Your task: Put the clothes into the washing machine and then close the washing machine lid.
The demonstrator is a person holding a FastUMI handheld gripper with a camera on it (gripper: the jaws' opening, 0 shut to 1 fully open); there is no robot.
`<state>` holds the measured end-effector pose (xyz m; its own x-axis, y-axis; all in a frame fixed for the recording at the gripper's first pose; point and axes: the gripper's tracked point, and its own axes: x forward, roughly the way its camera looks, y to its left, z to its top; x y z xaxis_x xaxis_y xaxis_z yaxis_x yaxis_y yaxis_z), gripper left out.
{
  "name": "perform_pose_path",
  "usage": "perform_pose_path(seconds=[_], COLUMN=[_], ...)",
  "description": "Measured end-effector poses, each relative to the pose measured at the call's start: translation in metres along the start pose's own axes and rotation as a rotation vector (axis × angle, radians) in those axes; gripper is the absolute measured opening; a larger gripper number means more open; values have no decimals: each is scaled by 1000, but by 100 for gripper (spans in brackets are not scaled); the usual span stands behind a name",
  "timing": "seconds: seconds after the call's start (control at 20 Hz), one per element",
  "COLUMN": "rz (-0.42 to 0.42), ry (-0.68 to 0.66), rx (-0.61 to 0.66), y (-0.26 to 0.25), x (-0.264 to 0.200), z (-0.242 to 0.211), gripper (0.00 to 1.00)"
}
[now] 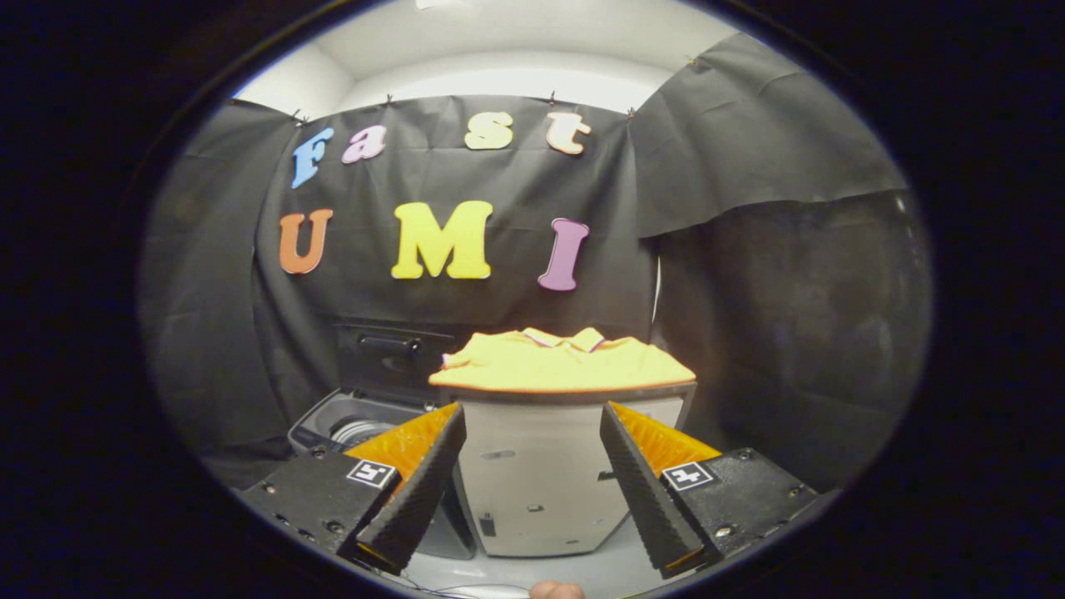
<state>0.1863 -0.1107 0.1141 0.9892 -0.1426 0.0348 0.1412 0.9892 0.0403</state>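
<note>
A folded yellow polo shirt [562, 362] lies on top of a white box-like stand [541, 474], straight ahead of the fingers and above their tips. My gripper [532, 416] is open, its two black ridged fingers [416, 491] spread wide with nothing between them but the stand's front face further off. To the left of the stand and lower down sits the grey top-loading washing machine [349, 424], its dark lid [391, 353] raised upright at the back and the drum opening showing.
Black cloth walls close the booth behind and to the right. The stand rests on a pale floor [582, 574]. A fingertip of the person's hand [556, 591] shows beneath the fingers.
</note>
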Motion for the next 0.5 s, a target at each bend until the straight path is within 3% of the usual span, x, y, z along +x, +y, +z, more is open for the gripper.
perform_pose_path(seconds=[0.25,0.5], rz=[-27,32], ry=[-5,92], rx=[-11,21], y=[-28,-36], x=[97,180], z=[28,48], gripper=[100,100])
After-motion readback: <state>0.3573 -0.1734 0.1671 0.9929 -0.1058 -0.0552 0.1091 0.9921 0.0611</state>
